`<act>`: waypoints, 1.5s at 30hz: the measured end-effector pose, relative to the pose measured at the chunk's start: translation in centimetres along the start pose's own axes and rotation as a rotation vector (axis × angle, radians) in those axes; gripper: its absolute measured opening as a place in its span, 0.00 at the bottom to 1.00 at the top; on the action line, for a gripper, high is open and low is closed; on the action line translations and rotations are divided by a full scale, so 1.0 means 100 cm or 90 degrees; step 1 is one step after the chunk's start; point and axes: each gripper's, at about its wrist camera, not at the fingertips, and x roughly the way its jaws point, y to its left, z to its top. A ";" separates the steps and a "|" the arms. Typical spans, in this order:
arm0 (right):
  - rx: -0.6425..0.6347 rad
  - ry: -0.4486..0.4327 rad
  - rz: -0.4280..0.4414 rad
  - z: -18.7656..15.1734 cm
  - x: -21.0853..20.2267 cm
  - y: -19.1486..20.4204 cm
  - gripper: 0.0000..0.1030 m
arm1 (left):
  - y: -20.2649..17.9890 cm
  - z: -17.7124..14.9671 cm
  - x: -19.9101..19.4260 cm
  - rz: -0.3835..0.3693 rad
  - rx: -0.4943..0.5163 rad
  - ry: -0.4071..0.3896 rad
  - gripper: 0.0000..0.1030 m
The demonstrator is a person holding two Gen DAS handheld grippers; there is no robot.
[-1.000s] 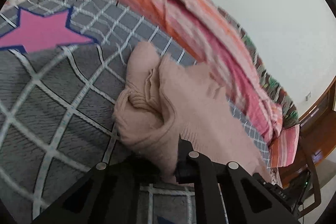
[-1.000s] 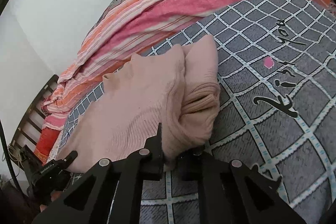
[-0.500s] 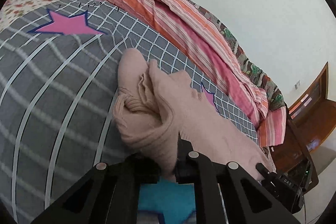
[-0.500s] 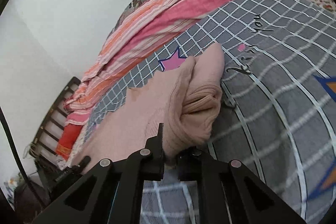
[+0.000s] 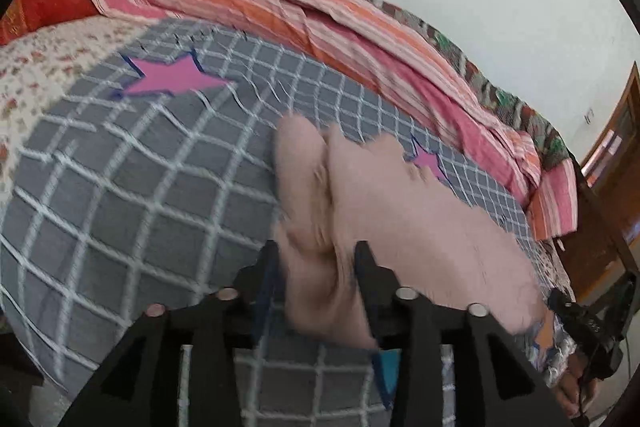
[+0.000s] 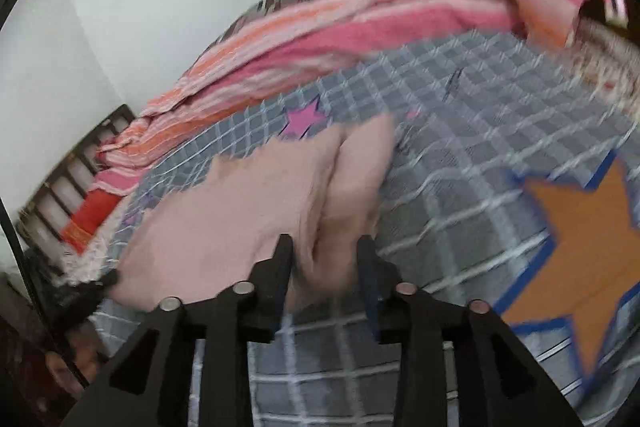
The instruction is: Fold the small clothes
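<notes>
A pale pink knit sweater (image 5: 400, 219) lies folded on a grey checked blanket (image 5: 140, 195) that covers the bed. Its rolled left end sits between the fingers of my left gripper (image 5: 316, 251), whose jaws are opening and stand apart around the cloth. In the right wrist view the same sweater (image 6: 248, 211) spreads to the left over the blanket (image 6: 460, 155). Its bunched right end lies between the fingers of my right gripper (image 6: 324, 243), also opening. Both views are blurred by motion.
A pink and orange striped quilt (image 5: 320, 23) is heaped along the wall side of the bed, also visible in the right view (image 6: 360, 31). A red pillow (image 5: 48, 7) lies at the head end. Wooden furniture (image 5: 616, 147) stands past the foot.
Both grippers were shut on the sweater's ends and have spread their jaws. Both hands carried the sweater across the blanket and rose a little, so more of the bed shows.
</notes>
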 end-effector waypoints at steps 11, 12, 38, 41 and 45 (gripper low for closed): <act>-0.047 0.022 -0.001 0.061 0.060 0.030 0.41 | -0.025 0.062 0.049 -0.013 0.050 0.024 0.43; -0.043 0.033 -0.003 0.064 0.068 0.032 0.41 | -0.027 0.066 0.055 -0.012 0.056 0.029 0.43; -0.055 0.099 -0.080 0.089 0.156 0.041 0.05 | -0.030 0.092 0.138 0.057 0.110 0.066 0.05; -0.058 0.151 -0.144 0.082 0.178 0.036 0.05 | -0.031 0.088 0.144 0.066 0.114 0.080 0.06; -0.057 0.149 -0.165 0.080 0.174 0.039 0.10 | -0.027 0.090 0.131 0.020 0.102 0.080 0.11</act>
